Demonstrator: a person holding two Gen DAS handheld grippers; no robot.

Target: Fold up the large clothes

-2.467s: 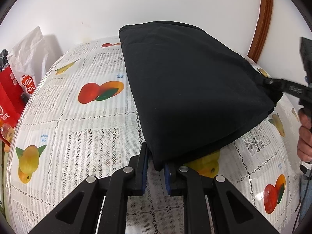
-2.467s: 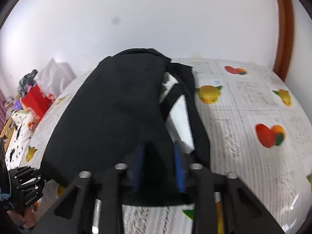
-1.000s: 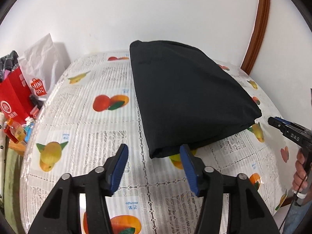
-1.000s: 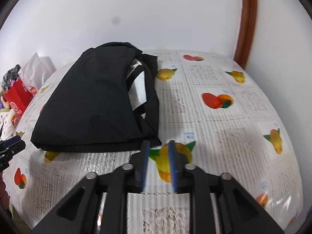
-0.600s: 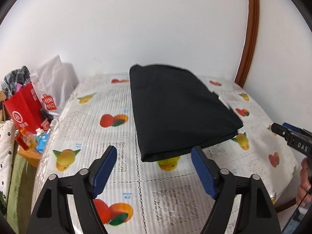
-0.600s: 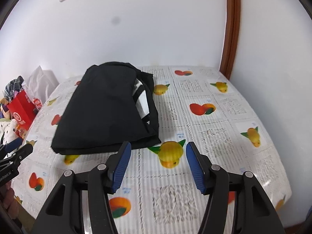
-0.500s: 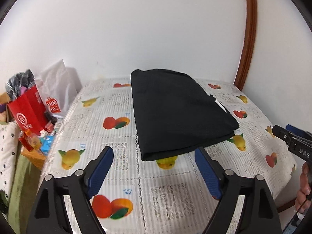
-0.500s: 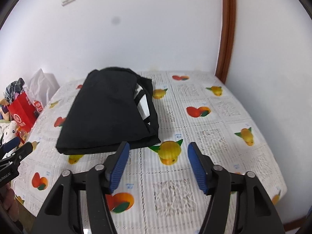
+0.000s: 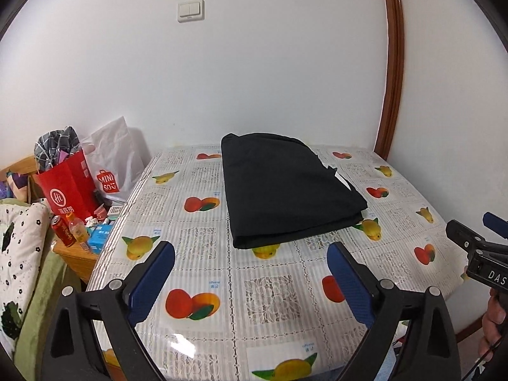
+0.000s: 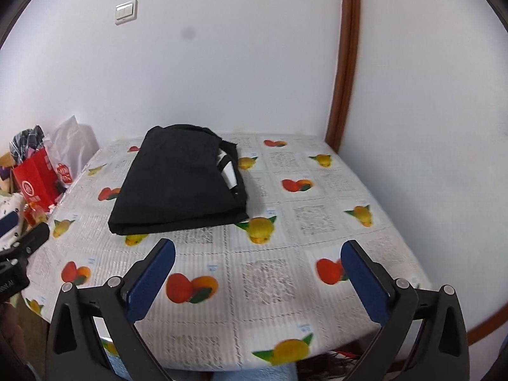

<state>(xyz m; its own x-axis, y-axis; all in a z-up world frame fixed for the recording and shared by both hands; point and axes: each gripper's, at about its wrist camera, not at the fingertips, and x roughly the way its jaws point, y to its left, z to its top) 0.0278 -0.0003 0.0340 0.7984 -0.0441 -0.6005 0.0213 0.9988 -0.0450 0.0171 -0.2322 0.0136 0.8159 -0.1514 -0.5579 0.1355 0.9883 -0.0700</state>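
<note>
A: White walls and a round table (image 9: 222, 289) under a fruit-print lace cloth fill both views; a red shopping bag (image 9: 68, 187) sits at the left edge. Which step is this?

B: I'd judge the folding finished, or very nearly. In the left wrist view the black garment (image 9: 285, 190) lies in the centre of the frame as a flat, squared packet on the far half of the table. In the right wrist view it sits left of centre (image 10: 181, 181)

A: And the claws?

B: The left gripper (image 9: 250, 273) has its blue pads spread wide at the bottom of its frame, holding nothing. The right gripper (image 10: 257, 273) is just as wide and just as empty, well apart from the cloth

A: How does the garment look?

B: Matte black, several layers thick at the near edge, with a white patch showing in the right-hand opening. Any next move, I think, is only tucking that side in
</note>
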